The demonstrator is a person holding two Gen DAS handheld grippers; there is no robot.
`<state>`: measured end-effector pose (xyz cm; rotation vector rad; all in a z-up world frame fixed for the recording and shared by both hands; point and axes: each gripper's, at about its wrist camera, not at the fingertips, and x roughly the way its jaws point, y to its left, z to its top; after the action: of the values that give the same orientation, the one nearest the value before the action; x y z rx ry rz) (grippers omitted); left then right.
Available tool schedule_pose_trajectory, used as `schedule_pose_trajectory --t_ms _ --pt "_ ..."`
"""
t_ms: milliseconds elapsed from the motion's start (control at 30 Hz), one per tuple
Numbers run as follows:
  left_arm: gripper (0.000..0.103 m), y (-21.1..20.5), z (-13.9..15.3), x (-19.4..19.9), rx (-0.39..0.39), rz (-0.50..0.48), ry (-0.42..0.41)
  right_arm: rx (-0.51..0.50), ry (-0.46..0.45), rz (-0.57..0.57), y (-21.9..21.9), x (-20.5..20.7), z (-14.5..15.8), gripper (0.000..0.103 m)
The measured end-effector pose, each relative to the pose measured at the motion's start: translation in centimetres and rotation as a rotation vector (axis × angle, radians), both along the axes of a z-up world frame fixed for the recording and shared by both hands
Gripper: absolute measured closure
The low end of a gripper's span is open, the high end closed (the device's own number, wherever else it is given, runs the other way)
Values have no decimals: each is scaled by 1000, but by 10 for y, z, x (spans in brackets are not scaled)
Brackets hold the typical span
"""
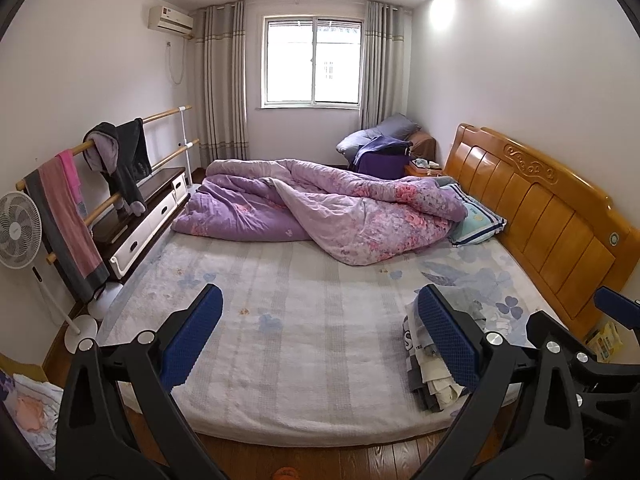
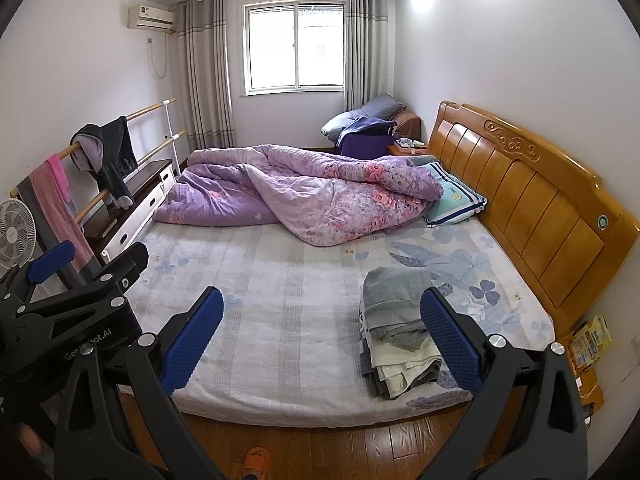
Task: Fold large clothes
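A stack of folded clothes [image 2: 396, 336], grey on top and cream and dark grey below, lies on the near right part of the bed [image 2: 280, 300]. It also shows in the left wrist view [image 1: 428, 376], partly behind my finger. My left gripper [image 1: 320, 340] is open and empty, held above the bed's near edge. My right gripper [image 2: 320, 340] is open and empty too, with its right finger [image 2: 452, 344] in front of the stack. The left gripper's body [image 2: 72, 312] shows at the left of the right wrist view.
A crumpled purple floral quilt [image 2: 304, 192] and a pillow [image 2: 456, 200] lie at the far side of the bed. A wooden headboard [image 2: 532, 196] stands right. A rail with hung clothes [image 2: 104, 160], a fan [image 2: 16, 232] and a low cabinet [image 2: 136, 200] stand left. Wooden floor [image 2: 320, 444] lies below.
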<state>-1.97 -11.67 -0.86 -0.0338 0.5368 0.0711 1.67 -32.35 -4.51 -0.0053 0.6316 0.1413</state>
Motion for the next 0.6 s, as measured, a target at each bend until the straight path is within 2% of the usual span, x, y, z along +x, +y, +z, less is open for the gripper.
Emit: schedule_pose_trajectory --t_ms 600 --pt "5 0 -2 7 16 -4 0 -11 2 -1 -3 3 -1 8"
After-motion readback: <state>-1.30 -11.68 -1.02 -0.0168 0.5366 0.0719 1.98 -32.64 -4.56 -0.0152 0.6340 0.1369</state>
